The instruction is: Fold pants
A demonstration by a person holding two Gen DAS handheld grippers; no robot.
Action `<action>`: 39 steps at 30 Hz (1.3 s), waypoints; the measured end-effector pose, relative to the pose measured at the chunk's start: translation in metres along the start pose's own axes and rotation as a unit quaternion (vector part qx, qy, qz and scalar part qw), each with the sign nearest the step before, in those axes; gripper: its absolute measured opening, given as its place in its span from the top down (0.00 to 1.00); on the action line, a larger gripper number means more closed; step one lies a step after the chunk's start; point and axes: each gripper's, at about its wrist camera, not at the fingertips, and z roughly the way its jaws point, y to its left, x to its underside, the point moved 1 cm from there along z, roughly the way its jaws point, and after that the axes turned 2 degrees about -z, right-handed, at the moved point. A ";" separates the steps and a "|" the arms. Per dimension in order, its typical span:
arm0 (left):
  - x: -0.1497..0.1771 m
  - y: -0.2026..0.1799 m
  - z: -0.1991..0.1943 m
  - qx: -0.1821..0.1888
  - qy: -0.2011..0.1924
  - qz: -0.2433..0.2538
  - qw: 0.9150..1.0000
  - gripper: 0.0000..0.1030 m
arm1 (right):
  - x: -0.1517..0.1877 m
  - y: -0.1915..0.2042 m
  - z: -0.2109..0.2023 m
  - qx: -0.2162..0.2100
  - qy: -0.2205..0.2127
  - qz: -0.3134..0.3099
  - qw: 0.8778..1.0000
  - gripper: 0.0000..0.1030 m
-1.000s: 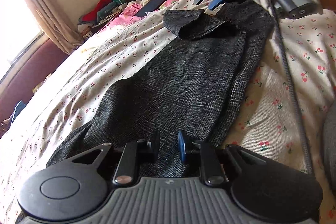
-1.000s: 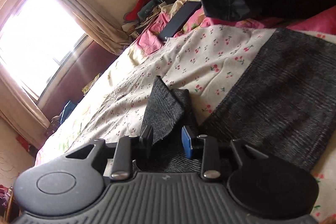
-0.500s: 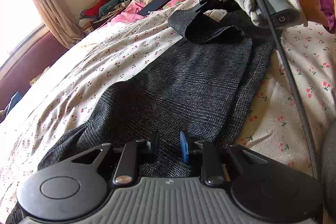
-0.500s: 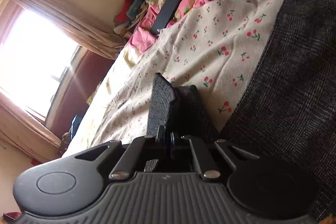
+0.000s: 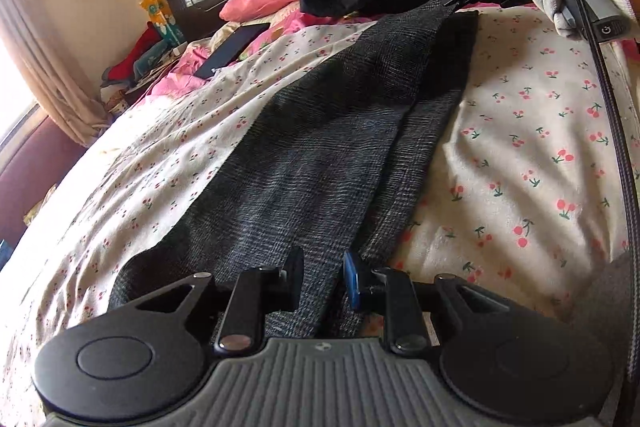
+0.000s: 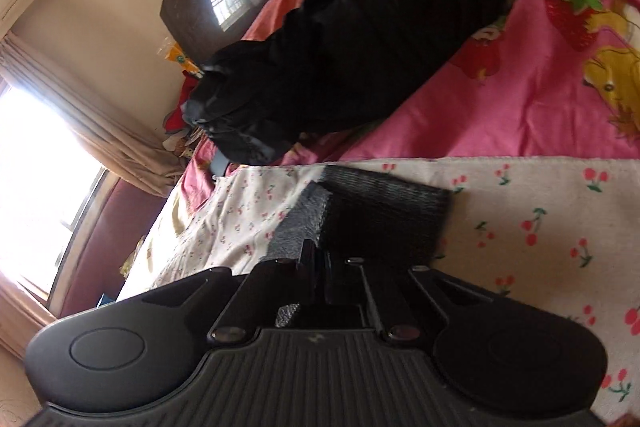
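Right gripper (image 6: 316, 259) pinches pants (image 5: 320, 163) hem; left gripper (image 5: 322, 281) seemingly open astride them.

Cherry-print bed (image 5: 520, 131); grey pants (image 5: 320, 163)

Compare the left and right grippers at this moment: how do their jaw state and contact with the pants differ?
The left gripper is open, jaws apart over the near end of the grey pants; the right gripper is shut, pinching the far end. The left sits low by the bedsheet; the right holds its corner lifted. Both are at the same pants.
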 end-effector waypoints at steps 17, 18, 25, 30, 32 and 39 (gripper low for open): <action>-0.011 -0.019 0.000 0.029 0.009 0.019 0.999 0.56 | -0.021 -0.001 0.007 0.023 -0.021 -0.035 0.999 0.95; -0.010 -0.021 0.000 0.030 0.010 0.022 0.999 0.56 | -0.016 -0.011 0.017 0.067 0.009 -0.045 0.997 0.95; 0.002 -0.013 -0.011 0.029 0.021 0.008 0.999 0.55 | -0.005 -0.008 0.008 0.098 0.002 -0.071 0.993 0.89; 0.020 -0.003 -0.026 0.013 0.027 -0.010 1.000 0.55 | 0.007 0.009 -0.017 0.078 0.001 -0.099 0.992 0.76; 0.031 -0.001 -0.034 0.007 0.031 -0.013 0.999 0.55 | 0.022 0.012 -0.024 0.033 0.036 -0.078 0.996 0.76; 0.060 0.017 -0.052 -0.022 0.032 -0.037 0.999 0.55 | 0.110 0.065 -0.025 -0.070 0.175 -0.087 0.978 0.76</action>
